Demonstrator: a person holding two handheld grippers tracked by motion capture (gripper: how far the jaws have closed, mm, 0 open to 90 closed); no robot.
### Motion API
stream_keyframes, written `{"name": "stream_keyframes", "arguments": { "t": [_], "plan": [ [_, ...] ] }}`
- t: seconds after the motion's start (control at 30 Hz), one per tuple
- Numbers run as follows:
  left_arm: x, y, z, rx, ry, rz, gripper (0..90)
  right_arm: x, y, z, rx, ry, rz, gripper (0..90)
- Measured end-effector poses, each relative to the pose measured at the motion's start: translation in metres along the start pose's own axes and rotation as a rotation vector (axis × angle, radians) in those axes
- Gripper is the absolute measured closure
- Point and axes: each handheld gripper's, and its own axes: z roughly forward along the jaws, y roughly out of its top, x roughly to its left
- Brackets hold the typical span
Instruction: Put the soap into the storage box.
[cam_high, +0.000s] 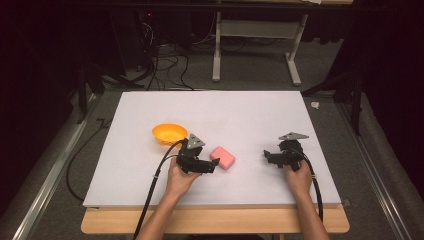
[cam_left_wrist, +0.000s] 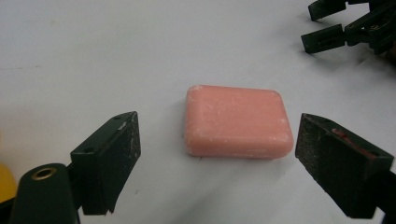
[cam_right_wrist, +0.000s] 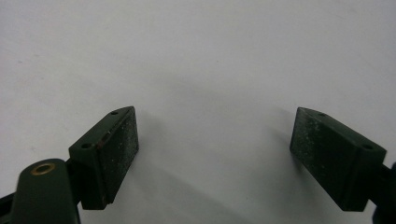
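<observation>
Nearest the lens in the left gripper view: two black jaws spread wide, left tongs (cam_left_wrist: 217, 154) open and empty, flanking a pink soap bar (cam_left_wrist: 237, 122) without touching it. Bar flat on the white surface (cam_left_wrist: 93, 56), just ahead of and between the jaws, closer to the right-hand jaw than to the other. Pale scuffing across its top and along its edges. Sliver of yellow at the lower left edge of that view. Right tongs farther off at the upper right corner, well apart from the bar.

From the high view: left tongs (cam_high: 214, 165) held low in the left hand (cam_high: 179, 181), pointing toward the soap bar (cam_high: 222, 157) just beside the tips. Orange bowl (cam_high: 169, 134) behind the left tongs, near the bar but not touching it. Right tongs (cam_high: 268, 155) held in the right hand (cam_high: 299, 179), well apart from the bar, pointing left toward it across bare surface.

In the right gripper view: right tongs (cam_right_wrist: 215, 154) spread wide, nothing between the jaws, only white surface (cam_right_wrist: 210, 56) ahead.
</observation>
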Motion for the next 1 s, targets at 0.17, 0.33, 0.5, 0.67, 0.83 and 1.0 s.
{"name": "stream_keyframes", "arguments": {
  "t": [0.17, 0.33, 0.5, 0.67, 0.83, 1.0],
  "plan": [
    [-0.006, 0.003, 0.011, 0.012, 0.002, 0.02, 14.6, 0.0, 0.0, 0.0, 0.0, 0.0, -0.002, 15.9],
    [-0.011, 0.003, 0.026, 0.033, -0.008, 0.009, 12.5, 0.0, 0.0, 0.0, -0.001, 0.0, -0.002, 15.9],
    [-0.014, 0.001, 0.037, 0.045, -0.018, 0.007, 8.8, 0.0, 0.0, 0.0, -0.001, -0.002, -0.001, 16.0],
    [-0.019, 0.0, 0.046, 0.063, 0.001, 0.025, 8.6, 0.0, 0.0, 0.0, -0.001, -0.002, 0.002, 16.0],
    [-0.021, -0.001, 0.055, 0.09, 0.023, 0.04, 8.6, 0.0, 0.0, 0.0, -0.001, 0.001, 0.002, 15.9],
    [-0.022, -0.005, 0.063, 0.119, 0.043, 0.059, 9.6, 0.0, 0.0, 0.0, 0.0, 0.002, 0.003, 15.9]
  ]
}}
